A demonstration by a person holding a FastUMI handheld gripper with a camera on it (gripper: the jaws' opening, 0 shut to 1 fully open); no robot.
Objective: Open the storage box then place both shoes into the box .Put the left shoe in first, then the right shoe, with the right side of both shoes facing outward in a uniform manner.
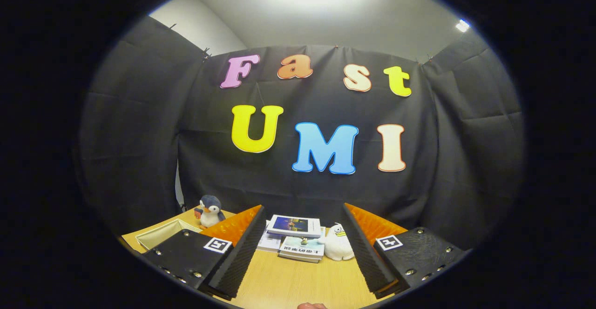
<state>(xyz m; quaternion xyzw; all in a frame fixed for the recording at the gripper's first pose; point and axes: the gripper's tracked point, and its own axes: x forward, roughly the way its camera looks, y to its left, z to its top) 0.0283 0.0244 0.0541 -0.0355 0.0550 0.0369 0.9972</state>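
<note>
Hand-held gripper (302, 258) wide apart, empty, above light wooden desk (288, 285) | beyond: stacked books (295, 239), white plush duck (337, 244) | risk: swinging toward the box may strike clutter

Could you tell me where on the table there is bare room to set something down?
The wooden table is bare between the open gripper fingers, up to the stacked books. Beyond that it is crowded: books, white plush, a penguin toy and a tray.

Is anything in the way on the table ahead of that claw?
Nothing lies between the open claw's fingers, just wooden table. Beyond them sit stacked books and a white plush toy; a penguin toy and a pale tray stand beyond the left finger.
</note>
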